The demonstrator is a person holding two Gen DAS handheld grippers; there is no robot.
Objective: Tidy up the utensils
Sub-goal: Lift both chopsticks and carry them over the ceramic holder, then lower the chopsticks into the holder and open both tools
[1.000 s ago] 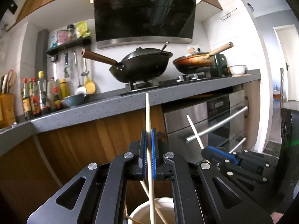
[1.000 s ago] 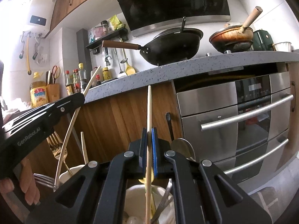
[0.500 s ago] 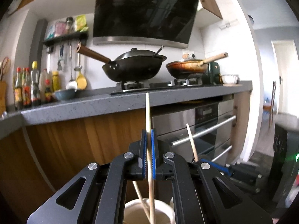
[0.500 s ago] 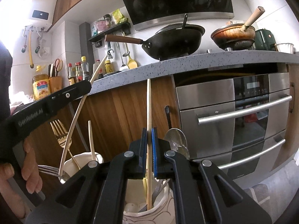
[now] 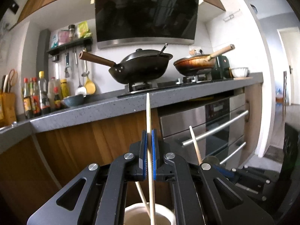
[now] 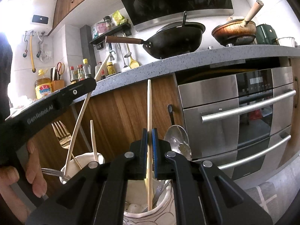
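My left gripper (image 5: 148,136) is shut on a pale wooden chopstick (image 5: 149,112) held upright, its lower end inside a white holder cup (image 5: 135,211). My right gripper (image 6: 148,135) is shut on another wooden chopstick (image 6: 149,103), its lower end inside a patterned white holder (image 6: 135,215) that also holds a metal spoon (image 6: 177,138). In the right wrist view the left gripper (image 6: 56,97) appears at the left, over a second white cup (image 6: 82,159) with a gold fork (image 6: 61,135) and a chopstick.
A grey counter (image 5: 112,106) carries a black wok (image 5: 142,69), a brown pan (image 5: 195,63) and bottles (image 5: 37,95). A steel oven front (image 6: 234,112) with bar handles stands at the right. Wooden cabinet doors (image 6: 121,108) lie straight ahead.
Both grippers have sunk a little with their chopsticks, whose lower ends now reach deeper into the holders. The left view has swung slightly left.
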